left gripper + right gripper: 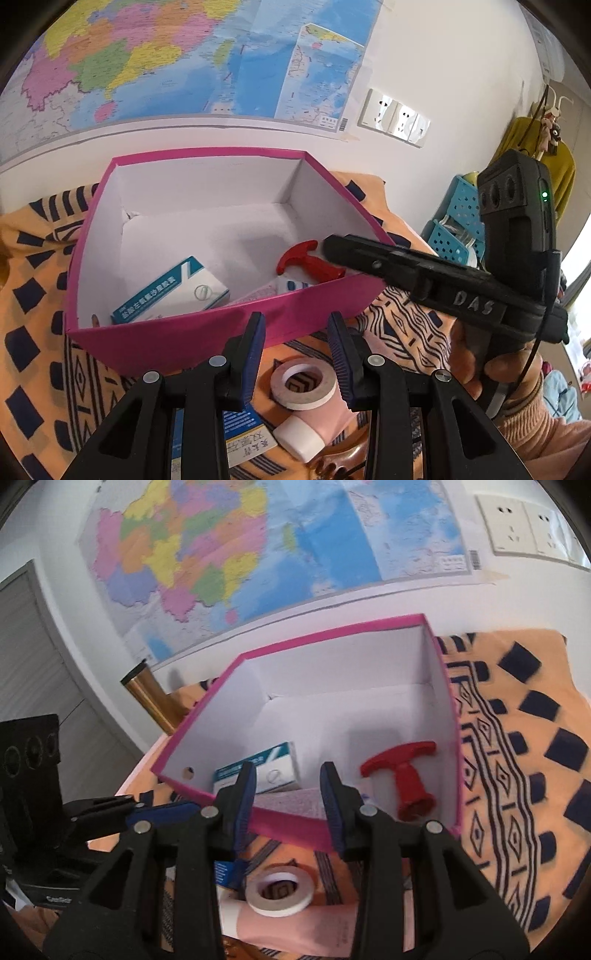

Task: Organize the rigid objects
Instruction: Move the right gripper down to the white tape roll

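- Between my left tool's (297,321) blue pads (255,354) nothing is held; its two sides stand spread, poised above the near rim of the pink box (207,325), I judge so it can drop onto whatever I pick next.
- Just below that tool, on the patterned cloth (37,295) over the tabletop, lies the roll of white tape (303,384), flat with its hole upward. It sits near the gap between the pads, a little to the right, so it looks like the easiest next grab.
- Touching the tape's near edge is a pink tube with a white cap (299,439), and to its left a blue-and-white carton (247,439) is partly hidden under the tool.
- My right tool (288,801) is also spread and empty. In its own view it hangs over the box's near wall, with the tape below it on the cloth; seen from the left, its fingers reach in over the box's right side.
- Farther out, inside the box, the sorted things rest on the white floor: a blue-and-white medicine box (173,291) at the near left and a red T-handled piece (306,262) at the near right, with a pale, pink-tinted item between them that I cannot identify.
- I read the box as the collecting place, with three loose things still outside it.
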A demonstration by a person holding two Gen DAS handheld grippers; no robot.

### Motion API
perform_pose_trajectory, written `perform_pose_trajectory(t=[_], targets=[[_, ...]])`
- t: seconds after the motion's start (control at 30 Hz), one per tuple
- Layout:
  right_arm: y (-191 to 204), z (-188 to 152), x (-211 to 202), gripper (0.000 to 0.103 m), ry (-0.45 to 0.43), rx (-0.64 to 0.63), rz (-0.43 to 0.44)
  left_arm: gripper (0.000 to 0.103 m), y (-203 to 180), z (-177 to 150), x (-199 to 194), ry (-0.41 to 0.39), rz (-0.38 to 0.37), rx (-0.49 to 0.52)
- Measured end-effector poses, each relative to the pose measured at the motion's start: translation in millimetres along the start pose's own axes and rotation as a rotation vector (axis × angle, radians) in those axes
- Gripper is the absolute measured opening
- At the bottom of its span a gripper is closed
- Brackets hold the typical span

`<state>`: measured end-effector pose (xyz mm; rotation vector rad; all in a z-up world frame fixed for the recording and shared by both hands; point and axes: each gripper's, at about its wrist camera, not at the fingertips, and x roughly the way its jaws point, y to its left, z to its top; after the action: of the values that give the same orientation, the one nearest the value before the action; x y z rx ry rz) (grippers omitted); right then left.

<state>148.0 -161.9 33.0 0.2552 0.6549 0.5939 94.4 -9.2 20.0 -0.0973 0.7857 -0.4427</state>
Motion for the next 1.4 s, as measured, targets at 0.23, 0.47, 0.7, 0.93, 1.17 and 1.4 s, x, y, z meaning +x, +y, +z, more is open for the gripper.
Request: perform_pose_trajectory(t=[0.23, 0.47, 0.7, 0.93, 1.17, 1.4], targets=[[-11.1, -1.7, -22.4, 0.039, -0.041, 0.040, 0.017, 0.035, 1.7, -9.5, -3.7, -0.001, -0.015, 0.021], [-6.8, -20.4, -50.5, 0.039, -0.033, -0.015, 0.080, 0.036, 3.2, -26.2, -7.5, 0.018, -0.036, 0.028], [1.8, -43.3, -22.8, 0.039, 0.142, -0.061, 0.068, 0.036, 4.7, -46.3, 12.9, 0.113, -0.029, 0.006], [-7.5, -59.5, 16.8, 0.039, 0.280, -0.020, 0.035, 0.036, 3.3, -52.7, 24.3, 0.156, -0.039, -0.001], [-8.9, -64.9, 37.7, 0.039, 0.347, -0.015, 0.015, 0.036, 2.0, -56.9, 30.2, 0.185, -0.046, -0.011], [-9.2, -64.9, 45.0, 0.037, 0.378, -0.026, 0.018, 0.036, 2.6, -58.2, 36.4, 0.211, -0.060, -0.021]])
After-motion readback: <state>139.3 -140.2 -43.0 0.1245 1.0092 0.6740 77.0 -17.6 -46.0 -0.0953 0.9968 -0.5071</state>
